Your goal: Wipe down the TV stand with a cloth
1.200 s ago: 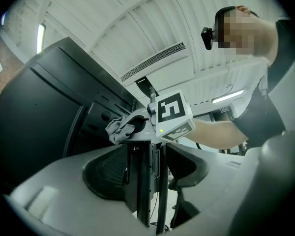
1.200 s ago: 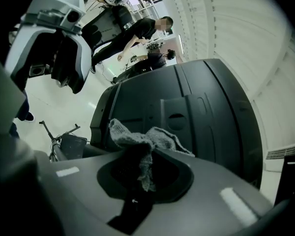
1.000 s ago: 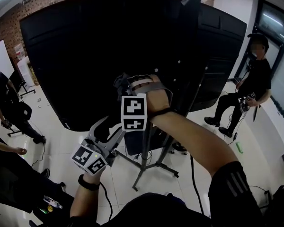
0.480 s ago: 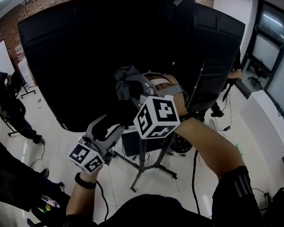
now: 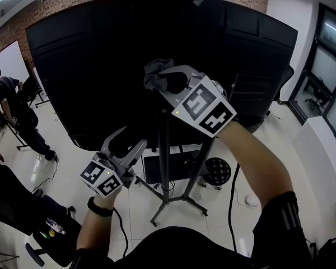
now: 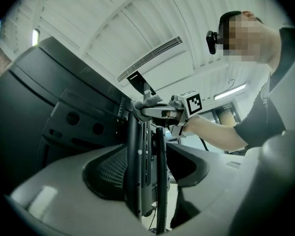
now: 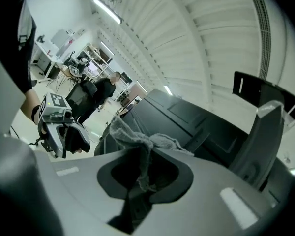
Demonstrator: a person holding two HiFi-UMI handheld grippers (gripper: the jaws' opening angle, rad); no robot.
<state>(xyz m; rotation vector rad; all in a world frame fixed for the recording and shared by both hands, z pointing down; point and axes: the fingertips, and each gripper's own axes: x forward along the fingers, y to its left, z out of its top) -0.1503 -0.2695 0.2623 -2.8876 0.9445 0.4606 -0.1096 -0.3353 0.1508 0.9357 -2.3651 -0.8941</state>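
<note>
The right tool was clenched on a bunched grey cloth, pinning it at the top of the TV stand, just where the black column met the back of the big dark screen. The left tool hung lower and to the left with its jaws released; its own view looked along them at the stand's two upright bars, but in the head view it sat apart from the column, gripping nothing.

The likely trouble lay in the pinch. Only a fold of cloth sat between the right jaws, with a loose tail trailing down, so a drag along the column could pull it free or snag it on the mounting bracket. The stand rested on spread legs on the tiled floor, and nothing steadied it — a hard sideways push up high might rock the screen. Cables ran near the base and could catch a leg or a foot.

No brand or lettering could be read anywhere; the only markings were the black-and-white square patterns on each tool's cube.
</note>
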